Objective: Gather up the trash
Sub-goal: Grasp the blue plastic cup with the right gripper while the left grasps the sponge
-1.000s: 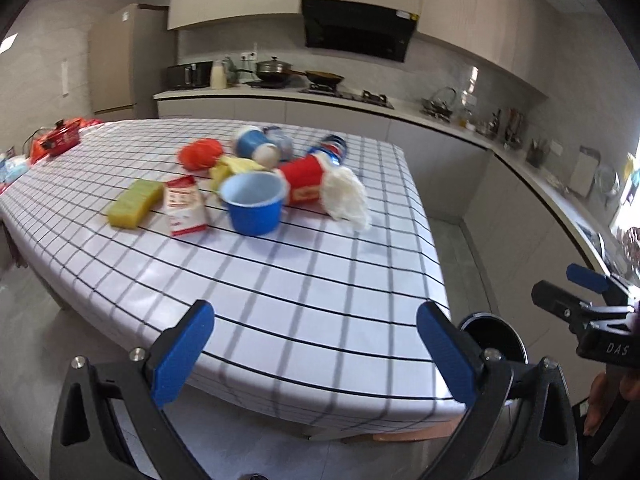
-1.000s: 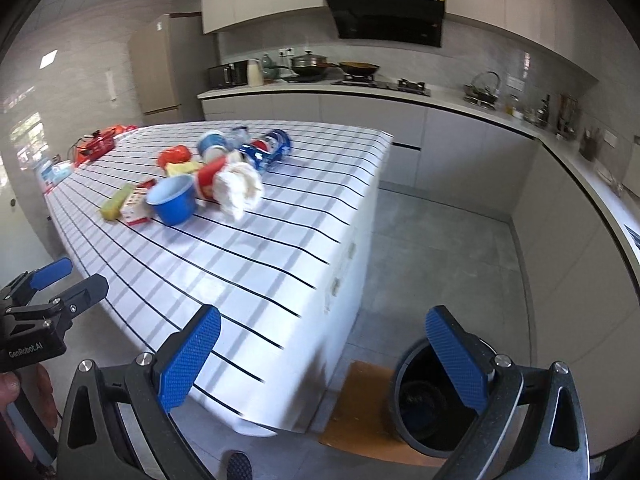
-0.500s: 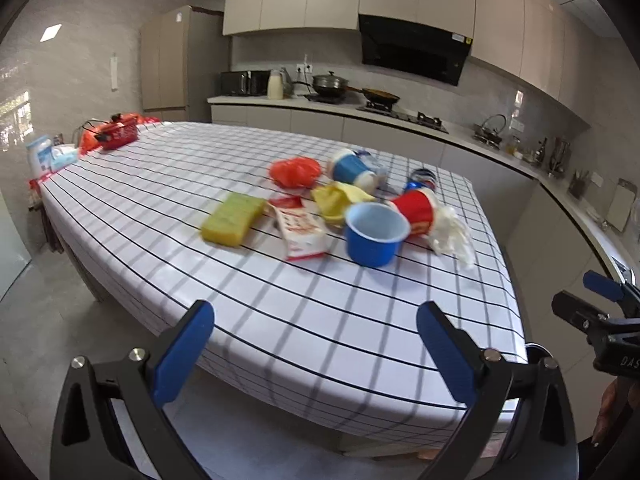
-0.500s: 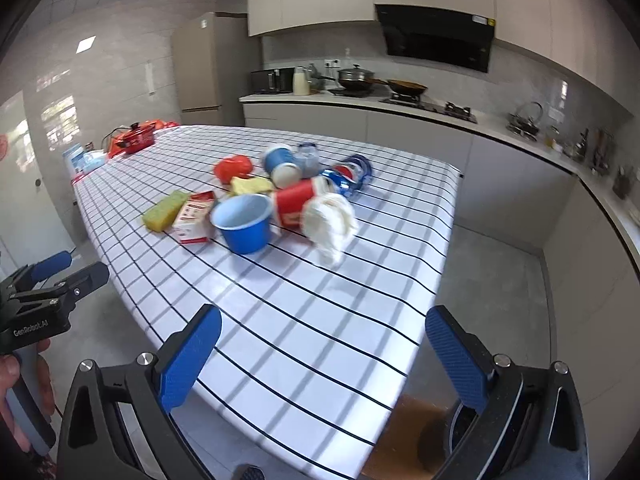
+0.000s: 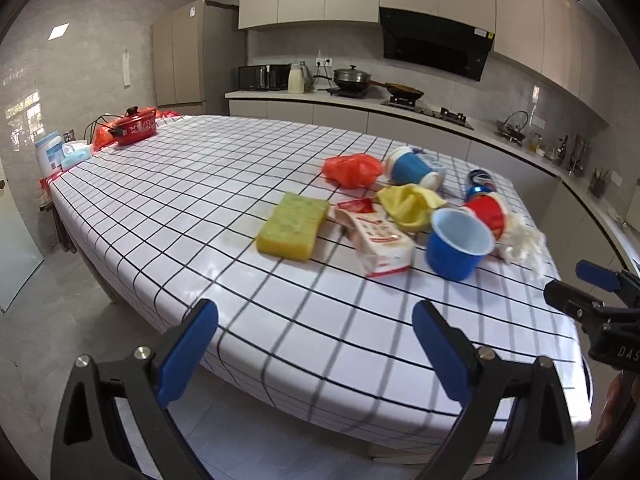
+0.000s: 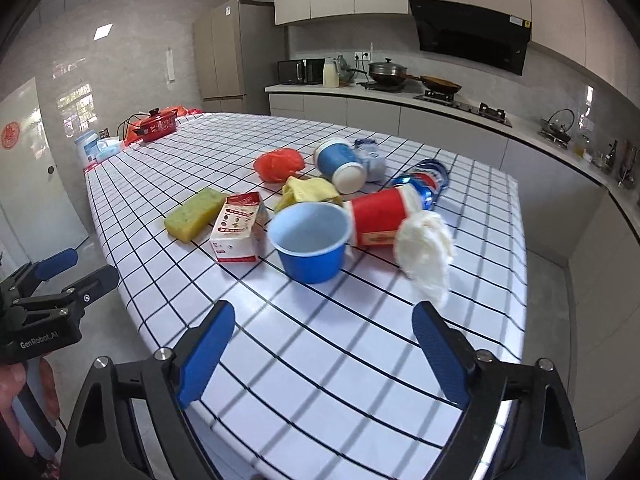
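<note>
Both grippers hang over the near edge of the table (image 5: 200, 216), aimed down at the trash pile. Nothing held.

Left gripper (image 5: 316, 350): jaws wide apart, only checked cloth between them. Right gripper (image 6: 324, 354): jaws apart but closing, nothing between the pads, just cloth.

Trash sits in one cluster on the right half of the table, well ahead of both tools:
- sponge (image 5: 292, 226), leftmost, flat
- carton (image 5: 378, 238) just right of it, lying down
- blue bowl (image 6: 310, 240) upright, nearest the right gripper
- red cup (image 6: 380, 212) on its side, touching the bowl's far side
- tissue wad (image 6: 426, 252) at the cup's mouth end
- yellow wrapper (image 5: 410, 204) behind the carton
- red bag (image 5: 352, 170) further back
- blue cup (image 6: 340, 164) on its side, beside the red bag
- can (image 6: 424, 182) on its side behind the red cup

View differences:
- Right wrist view shows the carton's front panel and the bowl's inside (looks empty). Also a crumpled grey-white item (image 6: 370, 156) behind the blue cup; can't tell what it is.
- Left wrist view sees the can only partly, behind the red cup, and the bowl from the side.
- Left view catches the right tool at its right edge; right view catches the left tool with a hand (image 6: 24, 400) on its grip at lower left.
- Red pot (image 5: 134, 126) at the far left corner shows in both.
</note>
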`<state>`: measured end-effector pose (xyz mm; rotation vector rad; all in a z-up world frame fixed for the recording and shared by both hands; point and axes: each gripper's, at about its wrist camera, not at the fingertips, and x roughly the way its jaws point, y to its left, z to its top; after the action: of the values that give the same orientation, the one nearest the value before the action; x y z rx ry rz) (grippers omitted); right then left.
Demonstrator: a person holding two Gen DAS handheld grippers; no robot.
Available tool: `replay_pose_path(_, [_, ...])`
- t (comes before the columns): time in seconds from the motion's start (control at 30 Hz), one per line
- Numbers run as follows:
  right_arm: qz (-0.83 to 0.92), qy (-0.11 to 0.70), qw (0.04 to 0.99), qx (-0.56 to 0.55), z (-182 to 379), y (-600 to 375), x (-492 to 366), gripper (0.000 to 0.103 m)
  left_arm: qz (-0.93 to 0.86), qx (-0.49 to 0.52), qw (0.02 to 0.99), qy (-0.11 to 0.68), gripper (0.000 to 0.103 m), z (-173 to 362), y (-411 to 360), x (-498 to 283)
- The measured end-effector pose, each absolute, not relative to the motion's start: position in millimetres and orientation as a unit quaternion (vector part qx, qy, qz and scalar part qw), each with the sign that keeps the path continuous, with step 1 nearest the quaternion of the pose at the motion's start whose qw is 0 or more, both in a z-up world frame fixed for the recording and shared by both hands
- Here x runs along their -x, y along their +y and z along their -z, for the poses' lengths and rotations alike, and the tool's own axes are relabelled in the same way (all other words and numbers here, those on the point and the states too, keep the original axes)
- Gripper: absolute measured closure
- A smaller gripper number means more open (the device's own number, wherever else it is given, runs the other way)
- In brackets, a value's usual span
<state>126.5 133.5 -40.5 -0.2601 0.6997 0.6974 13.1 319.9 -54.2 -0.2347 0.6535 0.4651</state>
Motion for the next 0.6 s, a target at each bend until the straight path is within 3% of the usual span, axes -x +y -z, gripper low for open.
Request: replay_pose_path(0.6, [-0.294,0.377,0.868,0.136,88,217,-185,0.016,-0.2,0.128,0.9,0.364,0.009,99,392,-84])
